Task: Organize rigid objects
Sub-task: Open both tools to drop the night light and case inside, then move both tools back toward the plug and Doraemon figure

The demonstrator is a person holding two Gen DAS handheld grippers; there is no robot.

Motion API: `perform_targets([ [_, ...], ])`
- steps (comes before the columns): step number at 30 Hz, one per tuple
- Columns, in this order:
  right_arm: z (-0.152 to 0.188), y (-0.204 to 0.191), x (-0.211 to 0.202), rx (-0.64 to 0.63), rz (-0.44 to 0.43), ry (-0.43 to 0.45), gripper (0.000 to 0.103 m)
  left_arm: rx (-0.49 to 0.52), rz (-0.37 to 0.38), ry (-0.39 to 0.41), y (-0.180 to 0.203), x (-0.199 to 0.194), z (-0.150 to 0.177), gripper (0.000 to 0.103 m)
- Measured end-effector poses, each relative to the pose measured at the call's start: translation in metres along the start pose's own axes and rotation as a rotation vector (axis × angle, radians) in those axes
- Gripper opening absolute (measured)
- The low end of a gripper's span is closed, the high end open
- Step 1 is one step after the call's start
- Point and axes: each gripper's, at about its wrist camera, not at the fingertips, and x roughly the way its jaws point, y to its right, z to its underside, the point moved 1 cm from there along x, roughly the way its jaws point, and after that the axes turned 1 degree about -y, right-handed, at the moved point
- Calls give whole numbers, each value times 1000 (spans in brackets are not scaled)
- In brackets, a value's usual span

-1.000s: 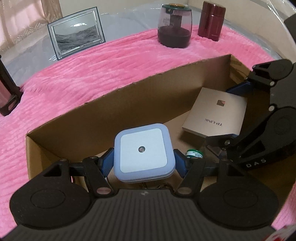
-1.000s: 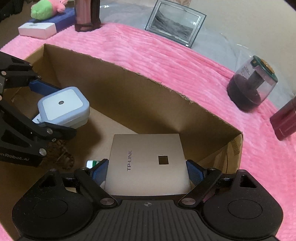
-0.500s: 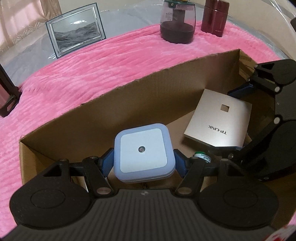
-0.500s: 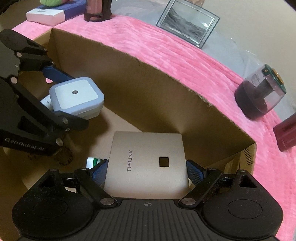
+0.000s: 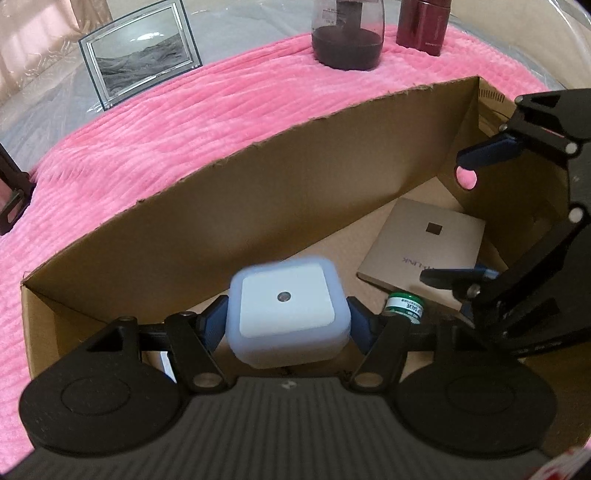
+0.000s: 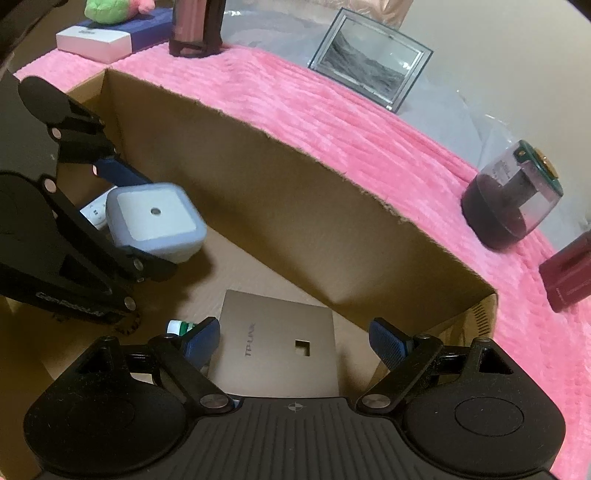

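My left gripper [image 5: 287, 320] is shut on a pale blue square night light [image 5: 286, 308] and holds it low inside the cardboard box [image 5: 258, 192]; both also show in the right wrist view, the night light [image 6: 155, 225] at the left. My right gripper [image 6: 295, 341] is open above a flat tan TP-LINK panel [image 6: 280, 350], which lies on the box floor at the right end [image 5: 428, 240]. A small green-labelled jar [image 5: 404, 304] lies on the floor between the two grippers.
The box sits on a pink ribbed blanket [image 5: 184, 122]. Behind it stand a framed photo [image 5: 140, 66], a dark grinder jar [image 5: 347, 37] and a maroon canister [image 5: 424, 26]. A white remote [image 6: 96, 212] lies in the box's left end. A white box [image 6: 94, 42] and dark stand [image 6: 195, 29] sit far left.
My right gripper has opened and let go of the TP-LINK panel, which now lies on the box floor. My left gripper has sunk deeper into the box with the night light.
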Motion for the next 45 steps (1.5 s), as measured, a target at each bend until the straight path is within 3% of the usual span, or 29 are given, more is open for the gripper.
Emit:
perform_targets([
  [10, 8, 5, -28, 38, 1, 56, 85, -35, -13, 47, -4, -21, 4, 63],
  [21, 34, 1, -101, 148, -34, 159, 85, -96, -26, 204, 8, -99, 28, 63],
  [32, 74, -34, -180, 204, -28, 256, 85, -120, -19, 319, 42, -175, 84, 64],
  [45, 137, -68, -227, 310, -62, 318, 85, -182, -38, 414, 73, -229, 159, 69],
])
